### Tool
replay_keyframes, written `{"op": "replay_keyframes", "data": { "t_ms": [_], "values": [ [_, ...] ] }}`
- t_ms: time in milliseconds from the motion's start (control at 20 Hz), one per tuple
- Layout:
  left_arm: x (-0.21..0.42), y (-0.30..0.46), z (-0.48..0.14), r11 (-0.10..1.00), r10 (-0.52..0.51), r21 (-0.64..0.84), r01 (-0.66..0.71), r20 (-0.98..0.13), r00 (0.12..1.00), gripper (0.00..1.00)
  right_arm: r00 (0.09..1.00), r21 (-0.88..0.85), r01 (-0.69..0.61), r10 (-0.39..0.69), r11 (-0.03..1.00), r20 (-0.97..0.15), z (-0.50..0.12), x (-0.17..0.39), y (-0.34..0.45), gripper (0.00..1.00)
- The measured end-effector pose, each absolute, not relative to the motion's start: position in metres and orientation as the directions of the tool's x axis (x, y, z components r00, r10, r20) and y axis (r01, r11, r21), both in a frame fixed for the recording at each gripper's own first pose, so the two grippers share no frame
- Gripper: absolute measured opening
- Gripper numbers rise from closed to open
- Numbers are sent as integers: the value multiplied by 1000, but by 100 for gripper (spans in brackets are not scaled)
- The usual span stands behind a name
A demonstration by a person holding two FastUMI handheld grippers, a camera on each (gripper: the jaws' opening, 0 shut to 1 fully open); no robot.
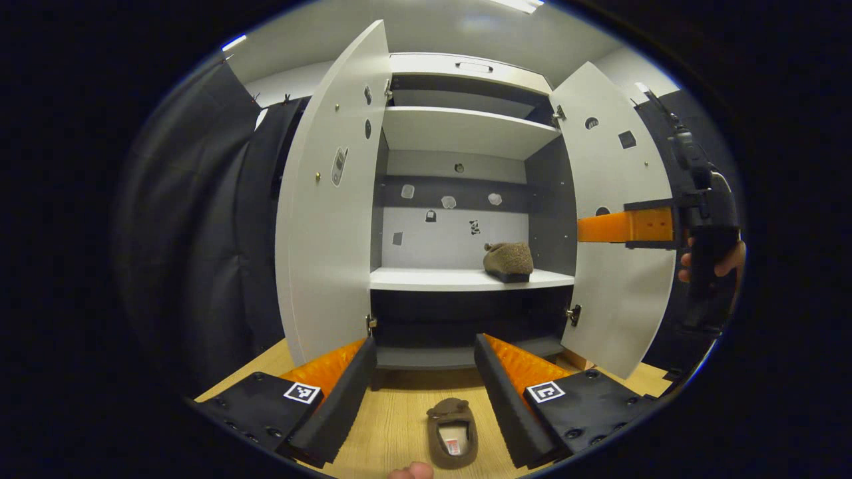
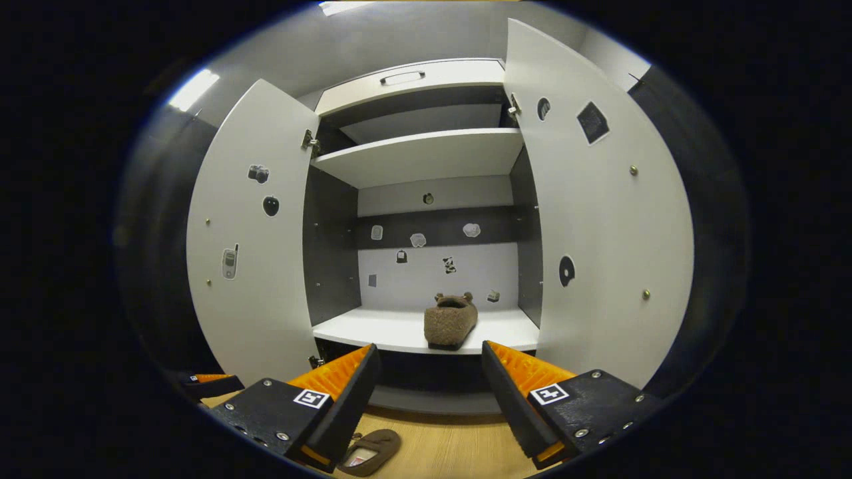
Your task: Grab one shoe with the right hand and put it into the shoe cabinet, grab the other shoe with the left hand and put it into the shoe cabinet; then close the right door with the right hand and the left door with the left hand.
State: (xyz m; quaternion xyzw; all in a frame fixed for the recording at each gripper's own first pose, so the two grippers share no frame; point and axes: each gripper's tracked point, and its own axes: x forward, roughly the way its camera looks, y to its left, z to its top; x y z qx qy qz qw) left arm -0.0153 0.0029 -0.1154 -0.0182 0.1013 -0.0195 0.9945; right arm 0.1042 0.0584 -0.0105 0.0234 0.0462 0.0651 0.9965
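Note:
One brown fuzzy shoe (image 1: 508, 261) (image 2: 451, 322) rests on the cabinet's white middle shelf (image 1: 426, 279) (image 2: 373, 332), toward its right side. The second brown shoe (image 1: 452, 434) (image 2: 370, 452) lies on the wooden floor in front of the cabinet. My left gripper (image 1: 421, 392) hangs open just above and behind that floor shoe. My right gripper (image 2: 429, 392) is open too, empty, facing the shelf; the left gripper view shows it at far right (image 1: 622, 227), held by a hand (image 1: 722, 263) beside the right door. Both white doors (image 1: 329, 199) (image 1: 619, 219) stand open.
The wooden floor (image 1: 393, 426) runs up to the cabinet's dark base. An upper white shelf (image 1: 466, 130) and a drawer with a handle (image 1: 474, 66) sit above. Black cloth walls flank the cabinet on both sides. A fingertip (image 1: 411, 471) shows at the bottom edge.

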Motion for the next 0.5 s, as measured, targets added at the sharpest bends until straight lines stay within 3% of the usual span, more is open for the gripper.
{"op": "replay_keyframes", "data": {
  "t_ms": [250, 500],
  "values": [
    [-9, -6, -148, 995, -88, -71, 70, -292, 952, 99, 994, 64, -90, 94, 994, -61, -37, 77, 47, 94],
    [-11, -5, -250, 985, -165, -127, 116, -517, 840, 97, 992, 77, -82, 89, 994, -95, -58, 66, 29, 94]
  ]
}}
